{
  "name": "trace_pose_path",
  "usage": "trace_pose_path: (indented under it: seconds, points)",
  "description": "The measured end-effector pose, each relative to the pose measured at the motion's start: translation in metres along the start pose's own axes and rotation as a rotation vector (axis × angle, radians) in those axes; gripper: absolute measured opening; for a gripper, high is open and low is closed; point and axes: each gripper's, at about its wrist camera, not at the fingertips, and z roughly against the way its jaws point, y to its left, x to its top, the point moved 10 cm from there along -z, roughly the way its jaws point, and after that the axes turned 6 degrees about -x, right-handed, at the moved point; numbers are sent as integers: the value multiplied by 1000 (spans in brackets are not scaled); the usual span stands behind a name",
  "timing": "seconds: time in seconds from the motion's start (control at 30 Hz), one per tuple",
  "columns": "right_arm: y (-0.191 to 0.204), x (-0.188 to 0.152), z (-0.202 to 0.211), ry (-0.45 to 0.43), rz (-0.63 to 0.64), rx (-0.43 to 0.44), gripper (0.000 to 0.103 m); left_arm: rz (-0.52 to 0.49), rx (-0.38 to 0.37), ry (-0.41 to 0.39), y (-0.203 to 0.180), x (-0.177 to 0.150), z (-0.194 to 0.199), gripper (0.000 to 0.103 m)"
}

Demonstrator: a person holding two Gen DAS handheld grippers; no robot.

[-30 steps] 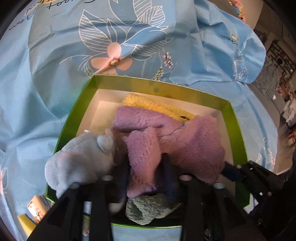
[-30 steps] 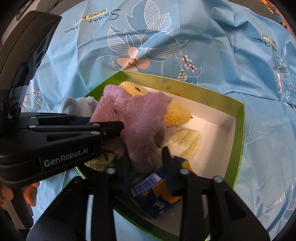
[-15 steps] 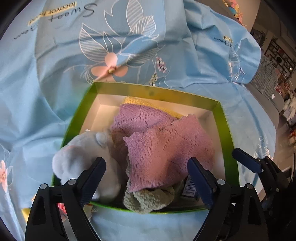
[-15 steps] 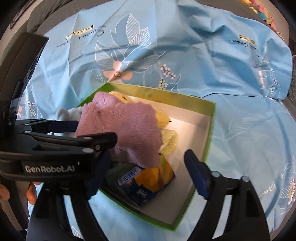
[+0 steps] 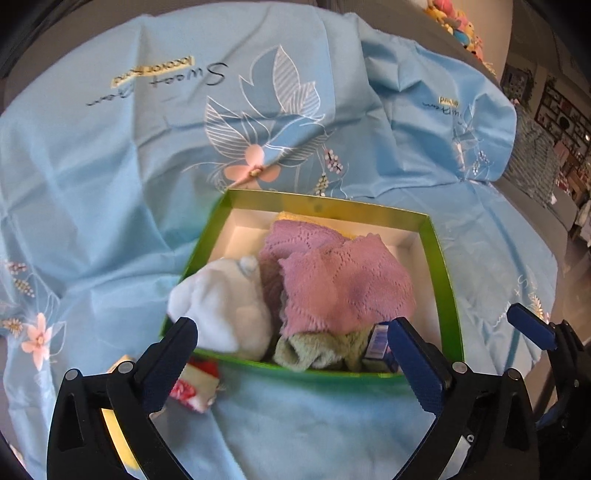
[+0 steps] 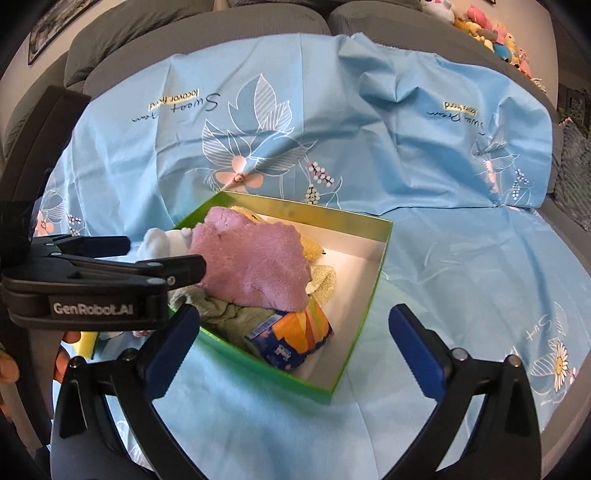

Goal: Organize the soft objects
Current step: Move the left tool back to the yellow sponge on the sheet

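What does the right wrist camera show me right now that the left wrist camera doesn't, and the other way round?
Only the right wrist view shows the packet's orange-and-blue face, the box's bare white floor beside it, the yellow plush and the sofa back.

Only the left wrist view shows a red-and-white item lying outside the box's near wall.

Both show the green box on the blue sheet, with the purple cloth on top, the white plush and the green cloth. Left claw and right claw are both open and empty.

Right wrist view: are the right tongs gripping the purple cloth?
No, the right tongs are open and empty, while the purple cloth lies in the green box.
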Motion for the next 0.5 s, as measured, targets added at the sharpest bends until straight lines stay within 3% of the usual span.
trace_pose_path:
  seconds: [0.5]
  points:
    - [31,-20,70,-58,50,23,102,66,-27,-67,10,-44,70,103]
